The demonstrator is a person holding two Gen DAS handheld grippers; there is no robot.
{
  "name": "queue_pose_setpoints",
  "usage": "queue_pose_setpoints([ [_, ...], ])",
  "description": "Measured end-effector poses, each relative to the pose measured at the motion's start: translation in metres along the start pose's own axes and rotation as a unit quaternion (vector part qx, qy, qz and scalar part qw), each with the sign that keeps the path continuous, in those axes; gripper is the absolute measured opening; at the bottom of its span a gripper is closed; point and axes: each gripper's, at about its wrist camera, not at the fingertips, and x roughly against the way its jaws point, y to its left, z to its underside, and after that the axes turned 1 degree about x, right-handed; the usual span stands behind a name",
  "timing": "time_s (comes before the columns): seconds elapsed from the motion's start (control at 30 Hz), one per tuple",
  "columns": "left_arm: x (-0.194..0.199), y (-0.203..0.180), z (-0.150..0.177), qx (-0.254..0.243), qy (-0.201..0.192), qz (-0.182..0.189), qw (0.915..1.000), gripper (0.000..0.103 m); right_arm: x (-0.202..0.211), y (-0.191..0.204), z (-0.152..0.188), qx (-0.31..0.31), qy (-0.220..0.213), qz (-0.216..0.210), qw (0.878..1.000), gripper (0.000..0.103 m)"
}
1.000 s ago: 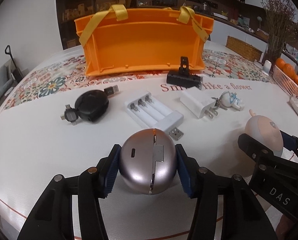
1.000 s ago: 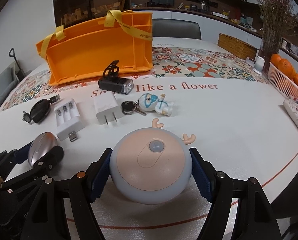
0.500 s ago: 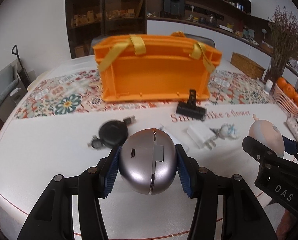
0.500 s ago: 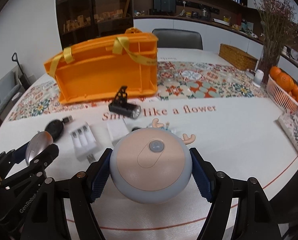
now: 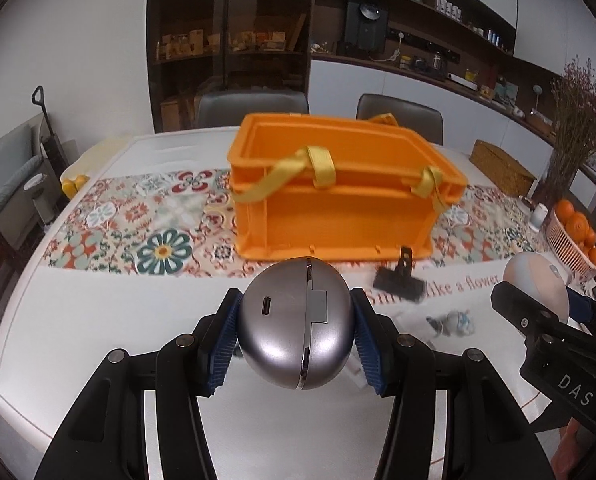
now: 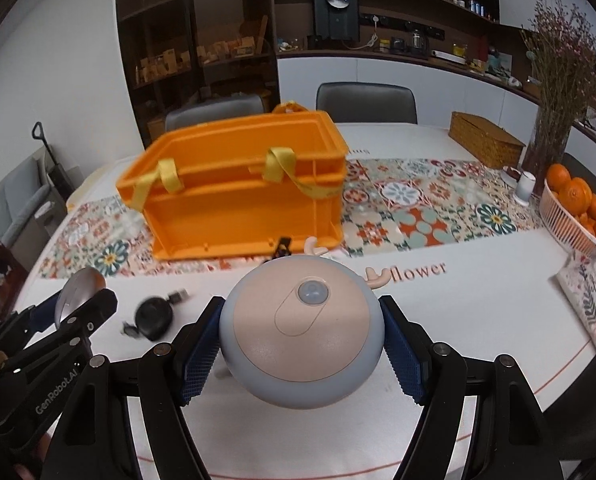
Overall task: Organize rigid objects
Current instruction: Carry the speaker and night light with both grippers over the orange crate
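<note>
Left gripper (image 5: pixel 296 330): blue pads clamped on both flanks of the silver egg-shaped device (image 5: pixel 296 322); the device is held above the white table (image 5: pixel 98 320), its slot-shaped port and centre seam facing the camera.
Right gripper (image 6: pixel 301 344): blue pads pressed on the left and right sides of the round peach-and-blue lamp (image 6: pixel 301 332), which has small antlers on its far edge; it is held clear of the table.
Left wrist view only: the black clip-on light (image 5: pixel 399 284) lying just in front of the crate; a small blurred white-and-blue figure (image 5: pixel 451 320) nearer the right gripper; the full inside rim of the crate.
Right wrist view only: the black retractable cable reel (image 6: pixel 154 316) lying on the table between the two grippers; the word "flower" printed on the cloth; a woven box (image 6: pixel 483 144) at the far right.
Orange crate (image 5: pixel 337 192): stands on the patterned runner (image 5: pixel 138 220), yellow straps draped over its near wall; its floor is hidden, so contents cannot be told.
Basket (image 6: pixel 565 220): at the right edge of the table; holds oranges (image 6: pixel 577 196).
</note>
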Motion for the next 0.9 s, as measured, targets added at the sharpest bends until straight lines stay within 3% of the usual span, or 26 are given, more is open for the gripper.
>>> queue_pose_setpoints([
  [0.43, 0.0, 0.03, -0.061, -0.019, -0.023, 0.03, 0.9991, 0.053, 0.001, 0.038, -0.051, -0.006, -0.015, 0.002, 1.0, 0.075],
  [0.9, -0.009, 0.043, -0.111, -0.05, -0.037, 0.087, 0.9942, 0.053, -0.005, 0.066, -0.095, -0.035, -0.021, 0.047, 0.998, 0.075],
])
